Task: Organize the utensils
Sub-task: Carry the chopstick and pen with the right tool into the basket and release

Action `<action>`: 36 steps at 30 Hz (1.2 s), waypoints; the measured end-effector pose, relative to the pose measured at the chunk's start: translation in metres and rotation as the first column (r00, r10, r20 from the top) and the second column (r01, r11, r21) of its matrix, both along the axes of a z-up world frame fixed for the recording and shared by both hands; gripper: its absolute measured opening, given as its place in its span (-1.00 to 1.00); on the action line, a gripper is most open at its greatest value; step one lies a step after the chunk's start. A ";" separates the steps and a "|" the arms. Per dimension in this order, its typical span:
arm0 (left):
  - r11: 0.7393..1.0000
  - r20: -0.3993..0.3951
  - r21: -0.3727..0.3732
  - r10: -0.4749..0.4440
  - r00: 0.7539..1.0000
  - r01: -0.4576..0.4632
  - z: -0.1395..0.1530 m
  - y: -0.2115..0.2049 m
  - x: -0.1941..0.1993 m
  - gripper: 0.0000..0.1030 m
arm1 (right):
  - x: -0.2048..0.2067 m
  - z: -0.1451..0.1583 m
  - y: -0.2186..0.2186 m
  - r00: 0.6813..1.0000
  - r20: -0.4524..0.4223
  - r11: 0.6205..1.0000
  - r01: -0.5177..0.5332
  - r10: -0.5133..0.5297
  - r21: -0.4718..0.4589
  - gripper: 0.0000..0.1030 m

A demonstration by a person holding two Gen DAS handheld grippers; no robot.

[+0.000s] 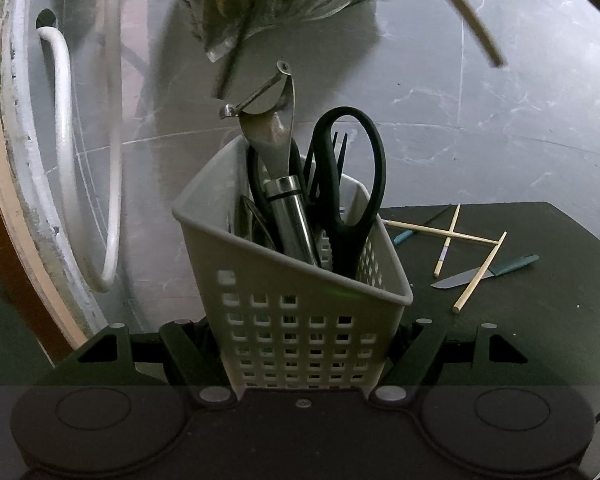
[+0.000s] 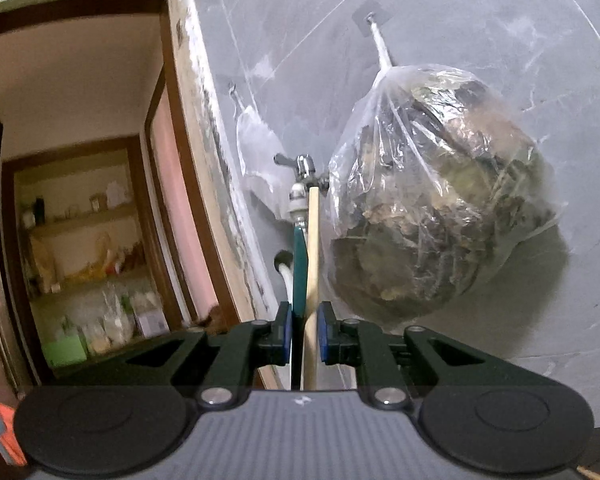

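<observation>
Step in hand, as judged: carry the held pieces to the caddy (image 1: pixel 300 280) and drop them in upright, clear of the scissors (image 1: pixel 348 184).

Left gripper (image 1: pixel 300 356) clamps the caddy at the table's (image 1: pixel 540 340) near edge. Right gripper (image 2: pixel 304 332) is clenched on a chopstick (image 2: pixel 312 248) and a teal-handled utensil (image 2: pixel 299 272). More chopsticks (image 1: pixel 480 268) and a knife (image 1: pixel 484 276) lie toward the far right corner.

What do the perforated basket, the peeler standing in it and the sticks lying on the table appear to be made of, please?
The basket looks like moulded plastic, matt pale grey, with a grid of square holes. The peeler seems to be steel: its round handle shines and mirrors the light. The sticks look like bare wood or bamboo, pale tan and dull; which of the two I cannot tell.
</observation>
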State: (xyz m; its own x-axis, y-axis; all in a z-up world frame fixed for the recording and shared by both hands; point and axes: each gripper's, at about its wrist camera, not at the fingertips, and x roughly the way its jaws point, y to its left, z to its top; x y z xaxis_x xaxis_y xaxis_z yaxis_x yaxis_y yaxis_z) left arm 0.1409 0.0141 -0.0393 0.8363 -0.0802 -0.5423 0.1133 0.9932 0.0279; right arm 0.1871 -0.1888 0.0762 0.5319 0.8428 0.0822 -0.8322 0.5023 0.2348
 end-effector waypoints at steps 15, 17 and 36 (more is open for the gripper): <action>1.000 -0.012 0.008 -0.016 1.000 0.016 0.001 0.002 0.004 0.48 | 0.002 -0.063 0.028 0.994 0.074 0.994 0.076 -0.083 0.083 -0.71; 1.000 -0.016 0.008 -0.012 1.000 0.012 0.002 0.002 0.006 0.48 | -0.004 -0.066 0.027 0.993 0.084 0.994 0.078 -0.084 0.077 -0.71; 1.000 -0.013 0.006 -0.001 1.000 0.002 -0.001 0.001 0.010 0.48 | -0.022 -0.039 -0.011 0.981 0.128 0.988 0.138 -0.146 0.071 -0.71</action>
State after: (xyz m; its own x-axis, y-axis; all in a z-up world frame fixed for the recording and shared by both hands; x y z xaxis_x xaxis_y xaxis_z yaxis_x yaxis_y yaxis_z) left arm 0.1508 0.0149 -0.0403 0.8293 -0.0783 -0.5533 0.1153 0.9928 0.0322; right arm 0.1651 -0.1999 0.0368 0.6265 0.7507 0.2098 -0.7794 0.6053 0.1615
